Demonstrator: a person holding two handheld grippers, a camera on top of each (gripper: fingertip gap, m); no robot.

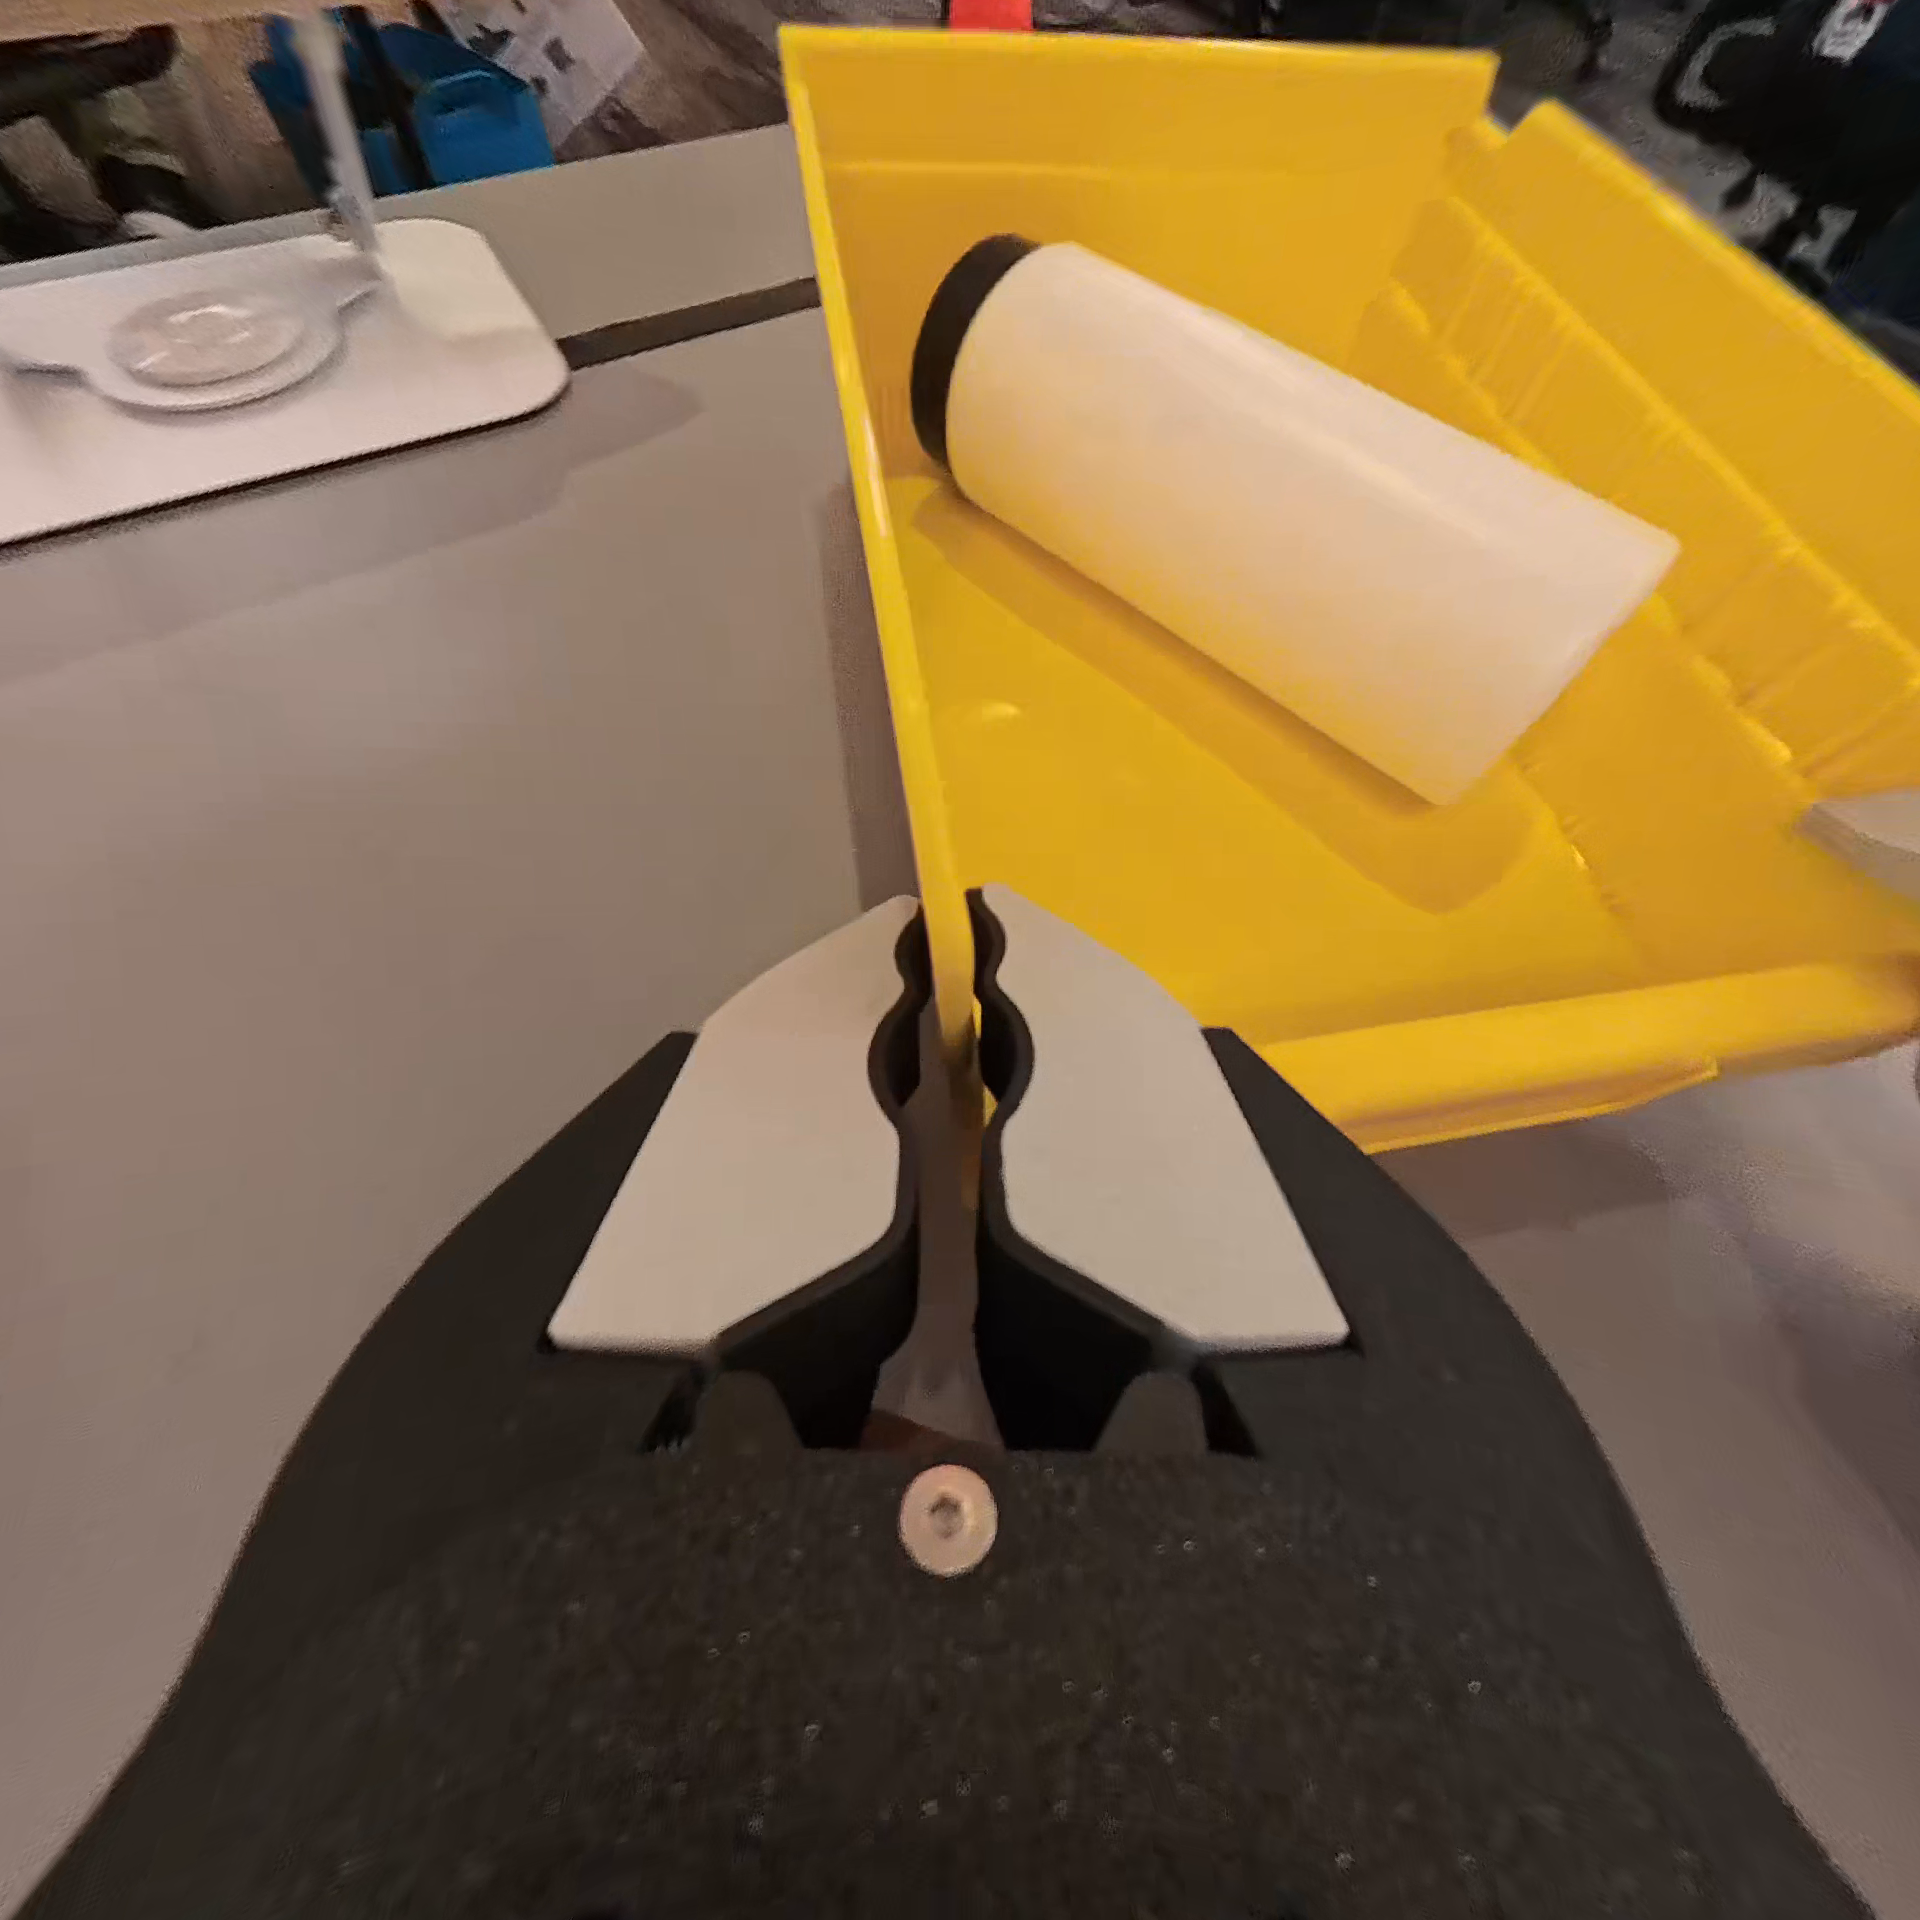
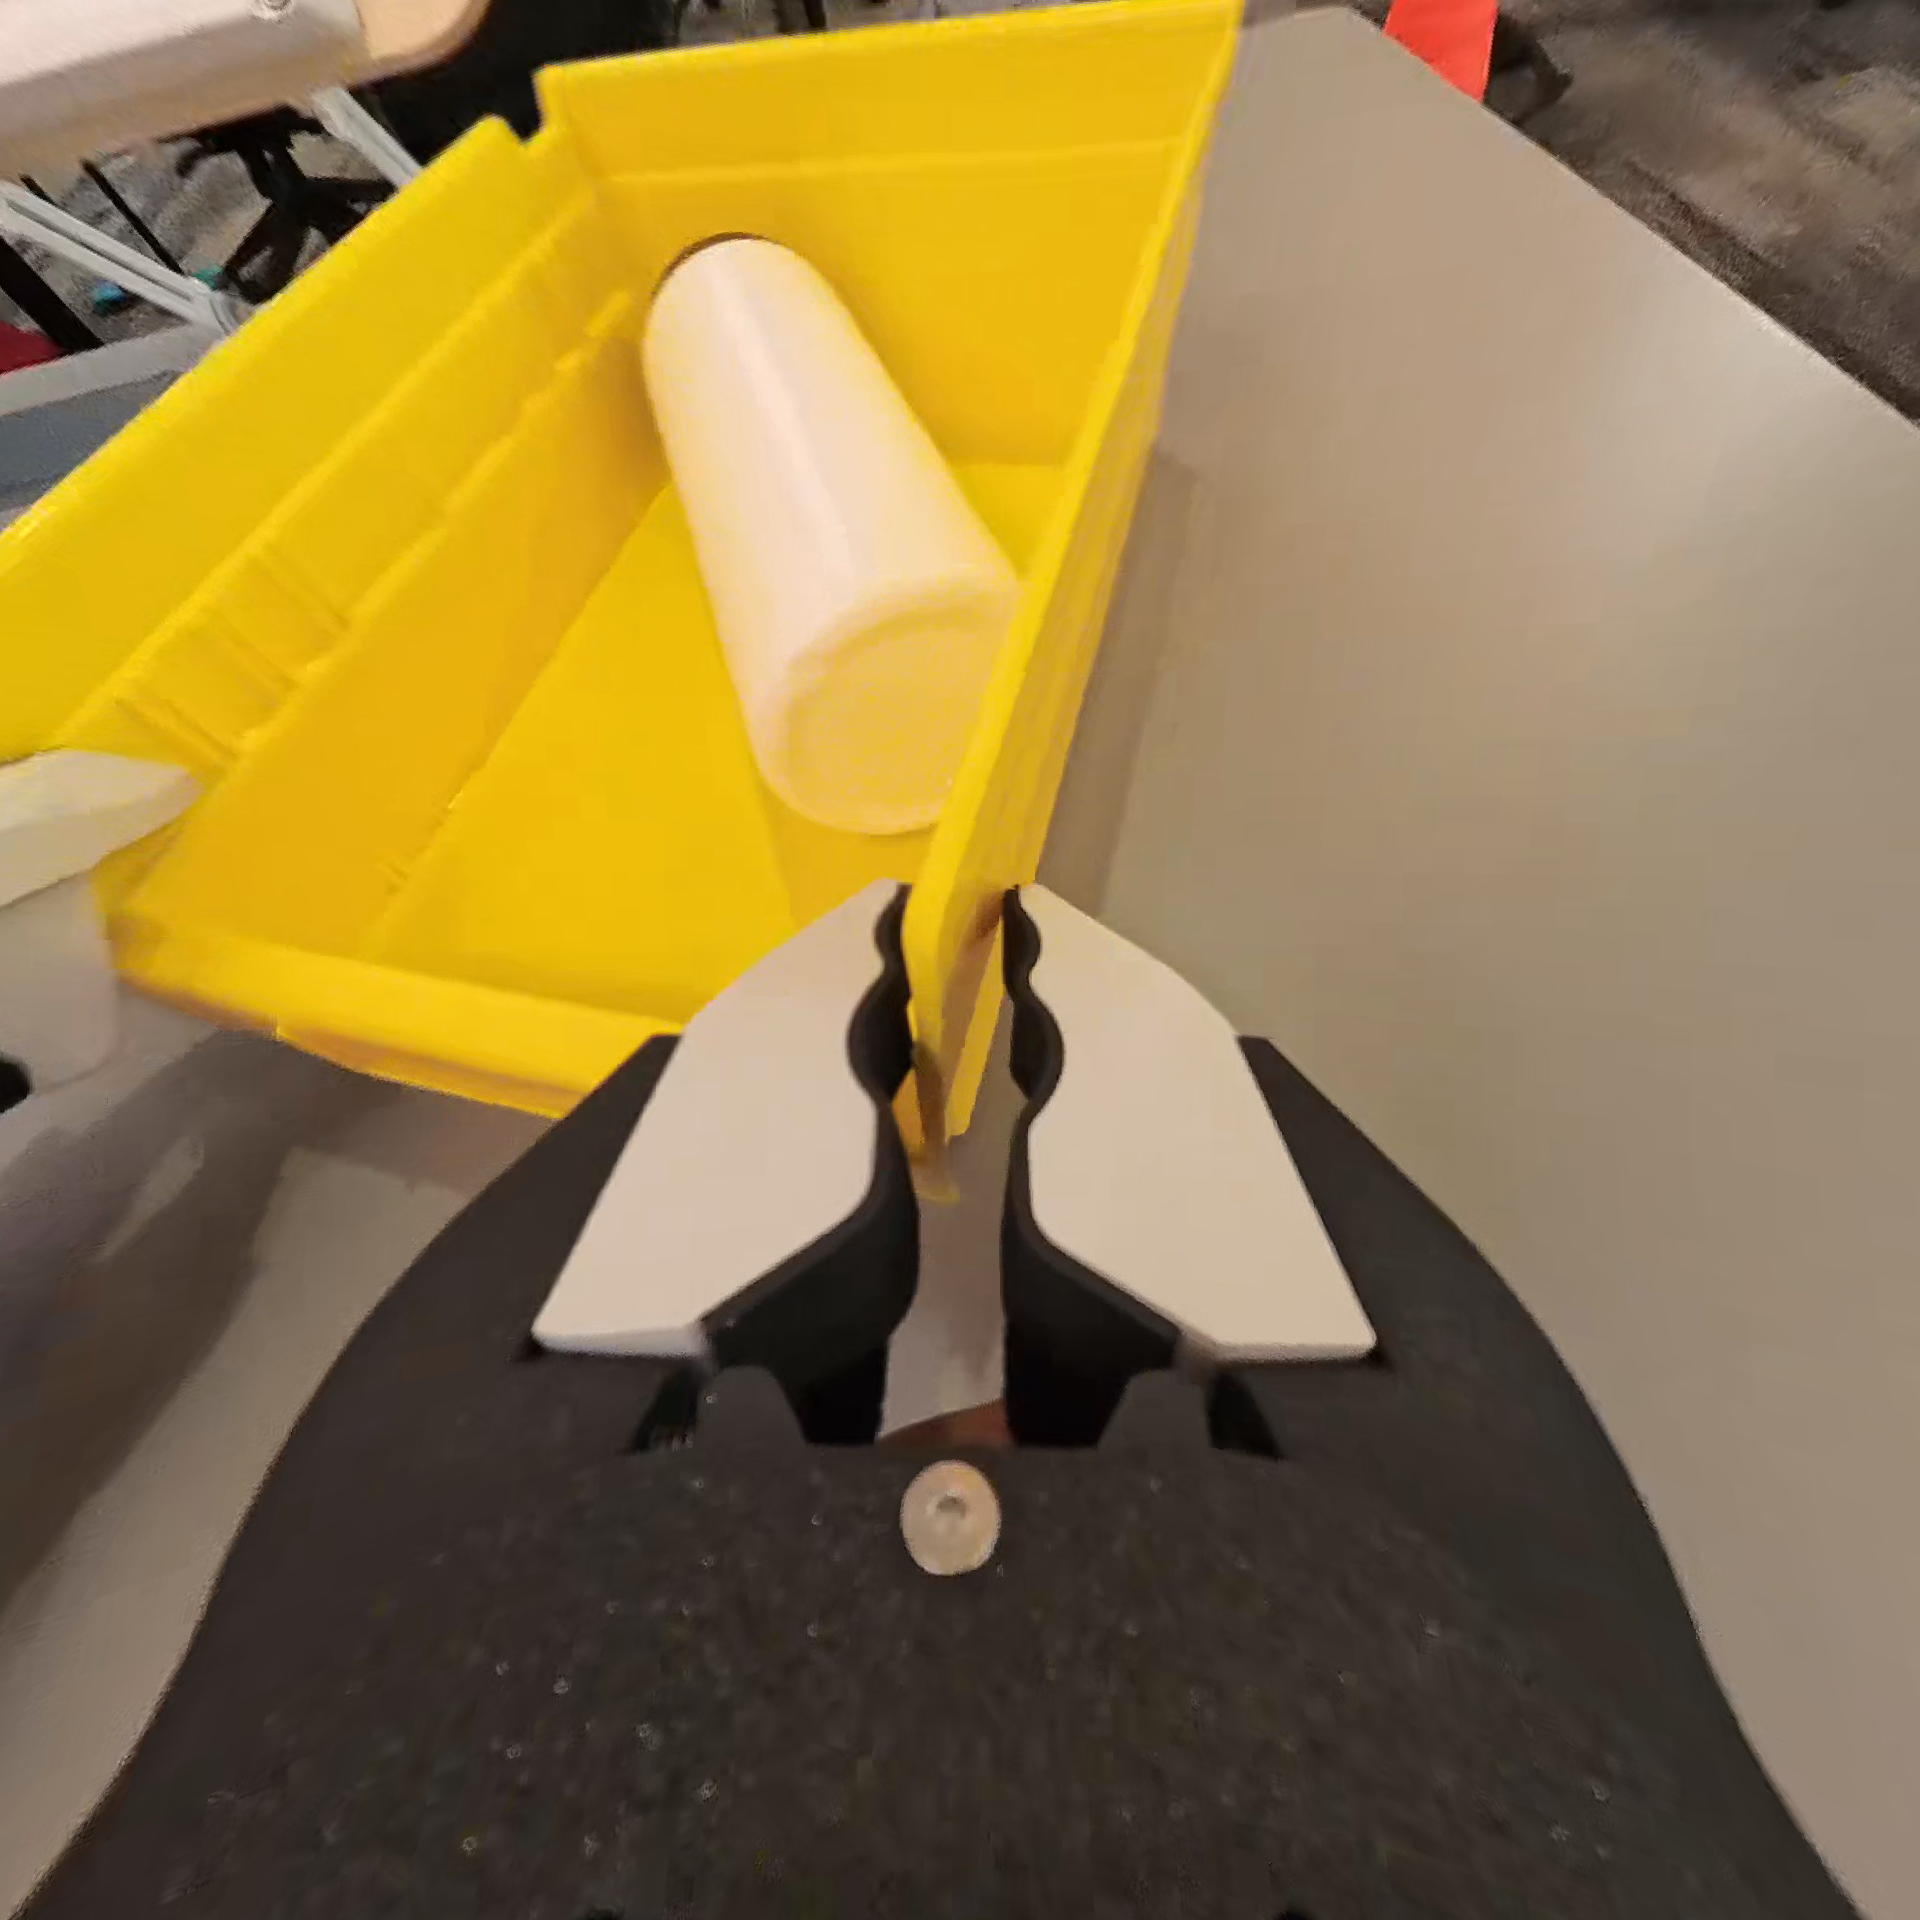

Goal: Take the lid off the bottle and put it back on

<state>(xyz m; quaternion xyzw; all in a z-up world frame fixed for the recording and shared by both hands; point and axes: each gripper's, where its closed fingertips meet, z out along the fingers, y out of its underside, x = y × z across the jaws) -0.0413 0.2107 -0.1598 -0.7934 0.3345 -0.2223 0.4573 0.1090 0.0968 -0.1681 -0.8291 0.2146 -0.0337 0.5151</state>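
Here, two grippers — left gripper [image 1: 945, 914], right gripper [image 2: 956, 904] — one bin [image 1: 1143, 187], one bottle [image 1: 1247, 520].

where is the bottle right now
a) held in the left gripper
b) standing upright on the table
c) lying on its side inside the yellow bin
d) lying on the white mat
c: the cream bottle lies on its side on the floor of the yellow bin, black lid on, while the left gripper and right gripper each clamp a bin wall.
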